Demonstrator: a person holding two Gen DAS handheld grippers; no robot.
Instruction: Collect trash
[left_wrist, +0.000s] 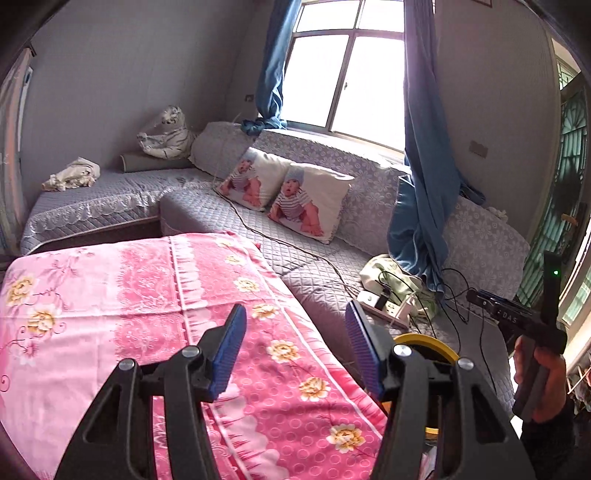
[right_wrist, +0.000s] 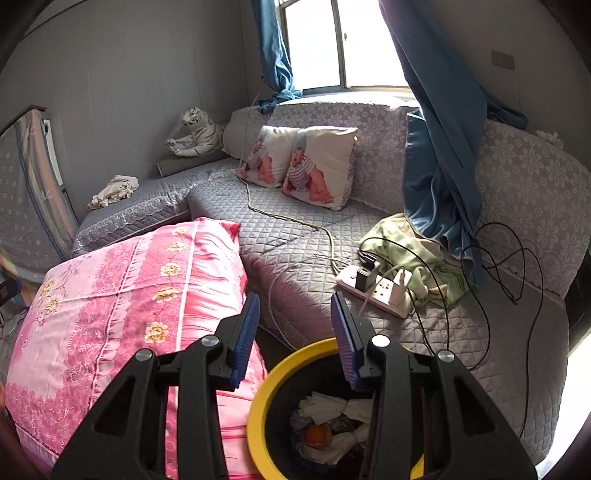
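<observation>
The trash bin (right_wrist: 258, 410), yellow-rimmed and holding crumpled scraps, sits directly below the right hand-held gripper (right_wrist: 295, 332), nearer than the left hand-held gripper (left_wrist: 295, 347); both have their jaws apart and empty.

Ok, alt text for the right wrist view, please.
The open, empty right gripper hangs above a yellow-rimmed bin holding crumpled paper and an orange scrap. Beside it is a pink floral cloth; behind, a grey sofa with a power strip.
</observation>
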